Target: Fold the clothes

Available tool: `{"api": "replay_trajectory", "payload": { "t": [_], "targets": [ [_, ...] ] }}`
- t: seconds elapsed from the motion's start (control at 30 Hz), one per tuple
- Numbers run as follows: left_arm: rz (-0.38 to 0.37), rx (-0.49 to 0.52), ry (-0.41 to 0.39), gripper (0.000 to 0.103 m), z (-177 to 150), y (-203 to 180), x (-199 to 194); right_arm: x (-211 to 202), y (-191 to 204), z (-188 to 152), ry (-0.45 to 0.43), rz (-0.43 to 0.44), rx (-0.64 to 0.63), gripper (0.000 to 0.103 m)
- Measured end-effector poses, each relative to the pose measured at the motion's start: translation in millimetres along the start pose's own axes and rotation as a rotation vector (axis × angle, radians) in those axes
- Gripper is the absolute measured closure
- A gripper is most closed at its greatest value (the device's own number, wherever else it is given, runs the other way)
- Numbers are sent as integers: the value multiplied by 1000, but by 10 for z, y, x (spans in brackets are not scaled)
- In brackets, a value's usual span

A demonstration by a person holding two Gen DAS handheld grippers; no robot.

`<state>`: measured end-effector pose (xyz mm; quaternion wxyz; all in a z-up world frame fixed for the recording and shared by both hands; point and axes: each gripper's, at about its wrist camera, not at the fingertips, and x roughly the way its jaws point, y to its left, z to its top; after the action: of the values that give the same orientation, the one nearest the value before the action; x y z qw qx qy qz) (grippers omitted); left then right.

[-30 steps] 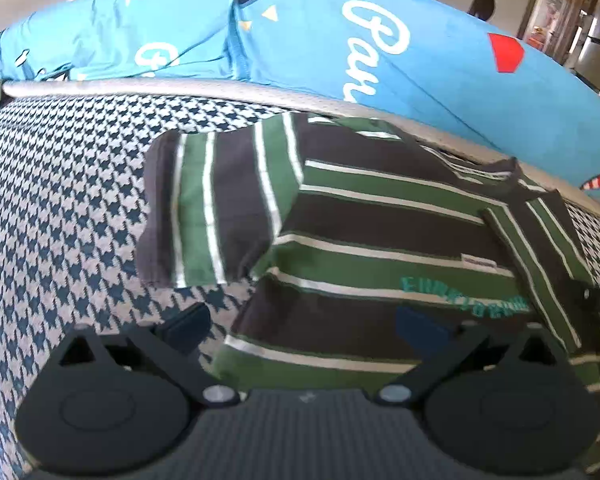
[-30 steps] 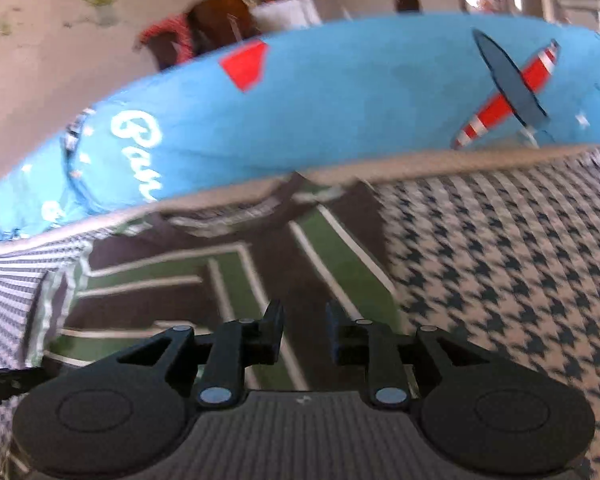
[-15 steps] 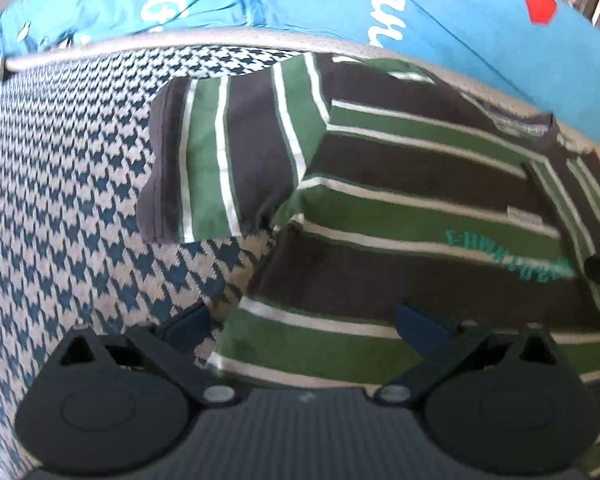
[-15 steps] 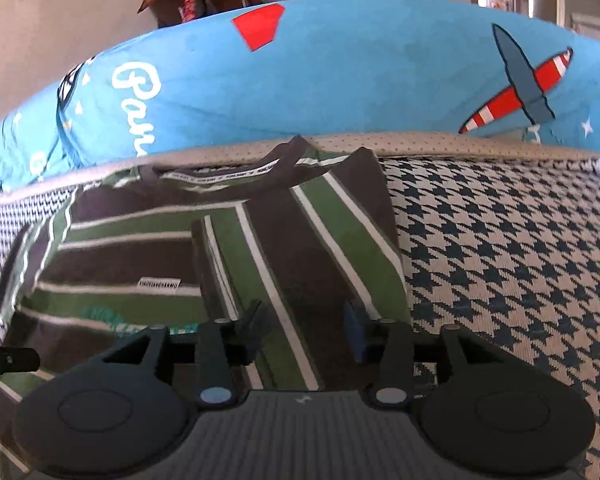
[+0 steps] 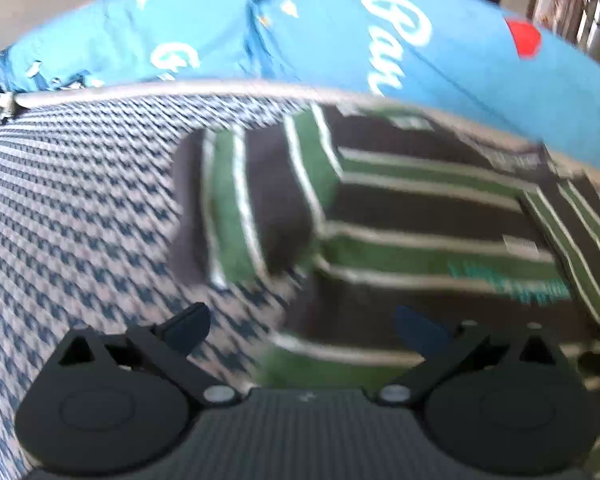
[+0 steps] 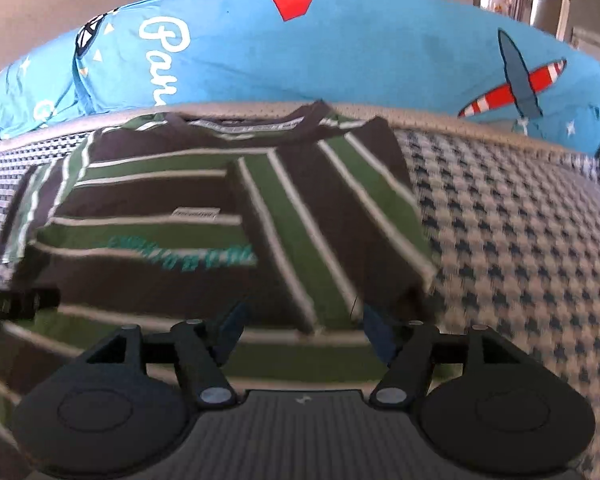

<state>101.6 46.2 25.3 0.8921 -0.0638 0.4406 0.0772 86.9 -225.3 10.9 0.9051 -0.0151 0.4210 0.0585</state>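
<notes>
A: Right gripper (image 6: 302, 326)?
B: Jaws opening, nothing clamped between them. They hang above the shirt (image 6: 204, 236), just short of the end of the sleeve (image 6: 332, 216) folded in over its front.

A: Left gripper (image 5: 300, 324)?
B: Jaws wide apart, empty. One fingertip (image 5: 188, 322) stands over the houndstooth cover (image 5: 80, 208), the other over the shirt's lower side edge.

A: Where does the shirt lie?
B: Flat on the cover, collar towards the blue bedding (image 6: 340, 52) behind. Its other sleeve (image 5: 244, 208) lies spread out sideways on the cover. The left view is blurred.
</notes>
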Motion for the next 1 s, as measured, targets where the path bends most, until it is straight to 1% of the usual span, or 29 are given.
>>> {"api": "replay_trajectory", "payload": {
  "t": [0.07,0.17,0.2,0.23,0.27,0.3,0.37,0.43,0.53,0.67,0.77,1.0],
  "targets": [
    [-2,-59,-14,0,80,188,6,-50,8,-58,13,26,25,36],
    [3,-135,-26,1,166,425,17,-93,54,-135,25,37,35,36],
    [2,-155,-30,1,187,494,15,-98,81,-151,27,40,26,34],
    [1,-169,-36,4,211,548,17,-99,115,-162,28,43,7,31],
    [1,-173,-44,7,241,578,29,-91,147,-164,29,44,-13,31],
    [0,-178,-52,9,270,608,41,-74,176,-161,29,40,-33,31],
    [-7,-199,-58,17,326,683,77,-40,210,-158,28,27,-56,31],
    [-25,-236,-44,24,366,765,141,-15,225,-159,28,24,-64,28],
    [-52,-284,-23,32,415,860,263,5,260,-158,31,21,-82,25],
    [-90,-321,2,38,459,946,407,23,294,-163,33,22,-103,21],
    [-97,-343,17,38,480,987,495,35,311,-158,35,21,-114,19],
    [-93,-339,-4,38,496,980,578,48,319,-149,37,21,-128,16]
  ]
}}
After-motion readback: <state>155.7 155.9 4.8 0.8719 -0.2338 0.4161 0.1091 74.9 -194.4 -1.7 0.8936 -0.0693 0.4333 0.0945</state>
